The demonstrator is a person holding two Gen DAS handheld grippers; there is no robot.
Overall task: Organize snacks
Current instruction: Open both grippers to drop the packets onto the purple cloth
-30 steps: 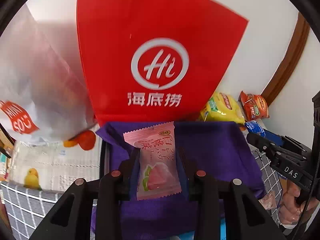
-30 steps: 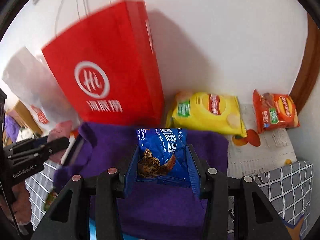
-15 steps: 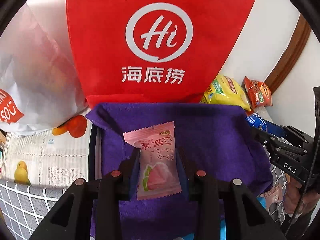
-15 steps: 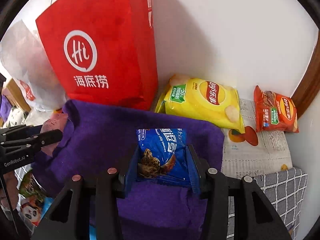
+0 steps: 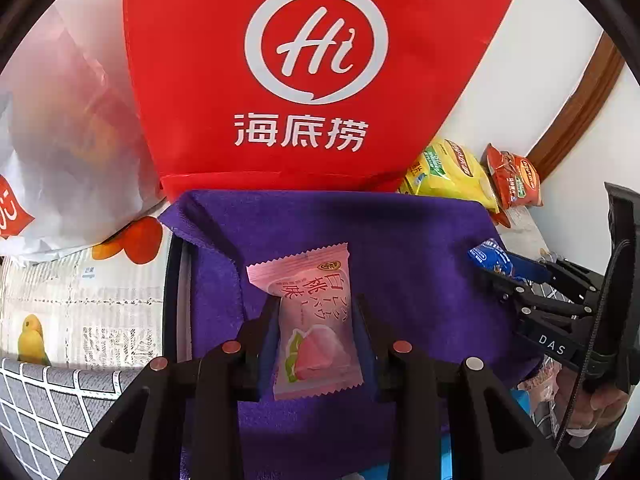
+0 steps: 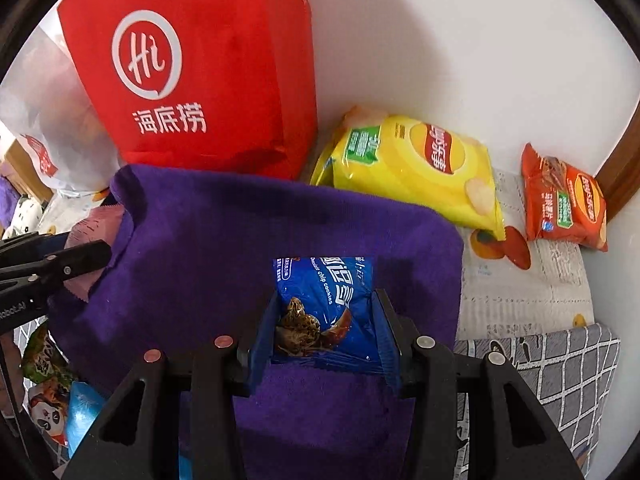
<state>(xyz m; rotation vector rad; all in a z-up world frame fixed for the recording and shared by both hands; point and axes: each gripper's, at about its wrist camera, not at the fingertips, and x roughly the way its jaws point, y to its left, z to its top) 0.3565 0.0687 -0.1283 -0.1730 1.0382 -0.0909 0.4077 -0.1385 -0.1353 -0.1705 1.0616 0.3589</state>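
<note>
While lowering toward the purple cloth [image 5: 400, 240]: left hand-held gripper [image 5: 314, 332] clamped on pink peach candy packet [image 5: 316, 320], right hand-held gripper [image 6: 324, 320] clamped on blue cookie packet [image 6: 326, 304], both nearer than before, likely ready for setting down.

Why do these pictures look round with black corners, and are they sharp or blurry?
Left wrist view: a fisheye lens bends the red bag and rings the frame in black; the pink candy packet in the left gripper is sharp. Right wrist view: same curved rim, the blue cookie packet is crisp, and the red bag casts a soft shadow on the white wall.
</note>
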